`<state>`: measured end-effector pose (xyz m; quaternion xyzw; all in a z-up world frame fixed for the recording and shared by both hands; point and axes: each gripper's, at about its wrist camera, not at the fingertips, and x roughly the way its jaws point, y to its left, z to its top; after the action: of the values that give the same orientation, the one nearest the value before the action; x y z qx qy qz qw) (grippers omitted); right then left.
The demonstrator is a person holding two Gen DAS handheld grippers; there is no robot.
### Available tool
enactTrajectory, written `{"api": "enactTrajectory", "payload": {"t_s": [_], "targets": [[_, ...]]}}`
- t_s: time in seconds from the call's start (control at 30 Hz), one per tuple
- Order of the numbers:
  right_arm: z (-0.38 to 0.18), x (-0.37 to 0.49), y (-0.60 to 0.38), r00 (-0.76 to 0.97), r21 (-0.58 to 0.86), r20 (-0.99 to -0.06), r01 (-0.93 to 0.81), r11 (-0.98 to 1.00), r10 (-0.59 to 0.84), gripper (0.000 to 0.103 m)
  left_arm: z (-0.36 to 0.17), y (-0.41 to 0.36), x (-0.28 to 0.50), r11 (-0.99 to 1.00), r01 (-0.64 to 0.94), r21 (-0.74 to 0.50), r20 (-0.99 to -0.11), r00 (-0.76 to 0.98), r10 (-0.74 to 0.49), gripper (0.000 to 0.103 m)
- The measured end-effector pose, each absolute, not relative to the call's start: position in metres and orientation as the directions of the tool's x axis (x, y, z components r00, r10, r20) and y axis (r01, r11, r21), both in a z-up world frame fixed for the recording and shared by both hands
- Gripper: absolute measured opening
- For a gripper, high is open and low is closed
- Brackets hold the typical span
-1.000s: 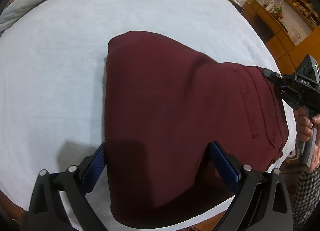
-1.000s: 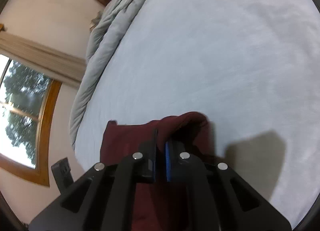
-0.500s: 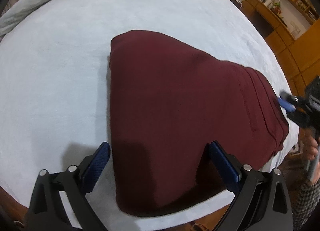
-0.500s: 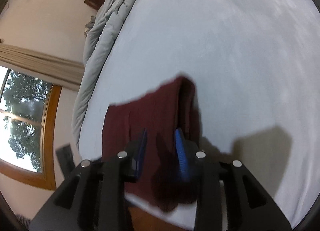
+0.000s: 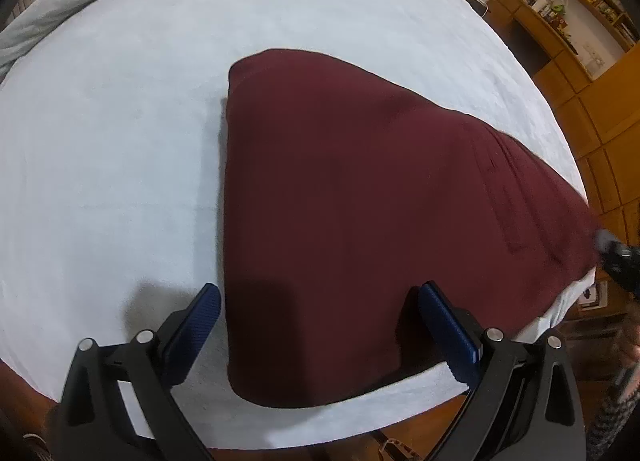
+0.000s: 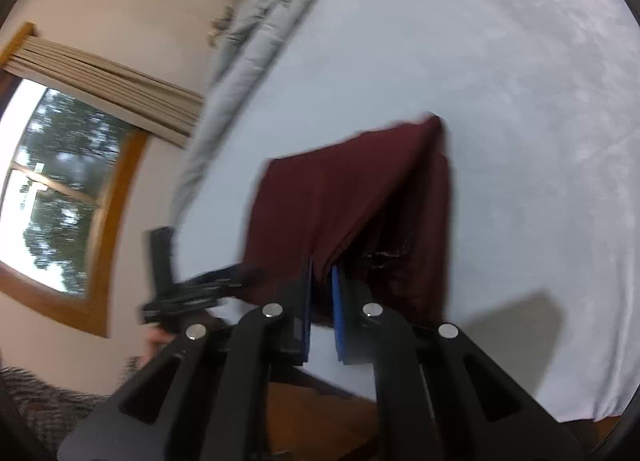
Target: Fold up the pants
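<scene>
Left gripper (image 5: 320,325) spread wide, hovering over maroon pants (image 5: 360,201). Right gripper (image 6: 322,301) pinches the waistband edge. Risk: thin pinch slips, so the fold collapses on the bed sheet (image 5: 120,141).

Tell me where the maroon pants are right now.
The maroon pants lie folded on the white bed sheet near its front edge, ahead of the open left hand-held gripper; the right hand-held gripper pinches their right-hand edge.

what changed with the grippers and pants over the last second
The right gripper opened half a second ago, then closed again on a layer at the edge of the pants, which now looks lifted off the rest. In the left view it has slid toward the frame's edge. The left gripper stays open over the pants on the bed.
</scene>
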<state>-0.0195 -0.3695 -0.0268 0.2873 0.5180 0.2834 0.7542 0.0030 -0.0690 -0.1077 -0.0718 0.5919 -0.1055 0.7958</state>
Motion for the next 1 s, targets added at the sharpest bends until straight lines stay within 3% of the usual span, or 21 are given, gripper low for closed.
{"api": "enactTrajectory", "payload": {"t_s": [0.1,0.2,0.3,0.43,0.73,0.8,0.93,1.0], "targets": [[-0.029,-0.028,-0.374,0.283,0.704,-0.653,-0.113,0.701,0.702,0.008,-0.104,-0.068,0.002,0.964,0.088,-0.253,-0.919,0.289,-0.268,0.099],[-0.076,-0.031,-0.386,0.209,0.665,-0.731,0.009,0.746,0.649,0.007,-0.110,-0.066,0.004,0.964,0.090,-0.249,-0.924,0.277,-0.264,0.099],[-0.102,-0.033,-0.392,0.192,0.687,-0.720,0.061,0.725,0.666,0.007,-0.120,-0.062,0.007,0.959,0.078,-0.272,-0.928,0.242,-0.283,0.099],[-0.087,-0.034,-0.390,0.220,0.691,-0.705,0.001,0.723,0.674,0.011,-0.125,-0.052,0.014,0.933,0.043,-0.358,-0.909,0.213,-0.358,0.099],[-0.089,-0.038,-0.402,0.239,0.723,-0.673,0.015,0.690,0.700,0.013,-0.166,-0.027,0.024,0.777,-0.106,-0.621,-0.784,0.099,-0.613,0.099],[-0.090,-0.040,-0.406,0.241,0.734,-0.664,0.028,0.679,0.708,0.013,-0.165,-0.025,0.021,0.773,-0.109,-0.625,-0.781,0.108,-0.615,0.092],[-0.085,-0.041,-0.408,0.249,0.743,-0.652,0.026,0.668,0.716,0.010,-0.148,-0.013,0.012,0.783,-0.116,-0.612,-0.790,0.146,-0.596,0.055],[-0.083,-0.041,-0.406,0.251,0.741,-0.654,0.019,0.671,0.714,0.010,-0.137,-0.010,0.007,0.778,-0.101,-0.620,-0.782,0.168,-0.601,0.049]]}}
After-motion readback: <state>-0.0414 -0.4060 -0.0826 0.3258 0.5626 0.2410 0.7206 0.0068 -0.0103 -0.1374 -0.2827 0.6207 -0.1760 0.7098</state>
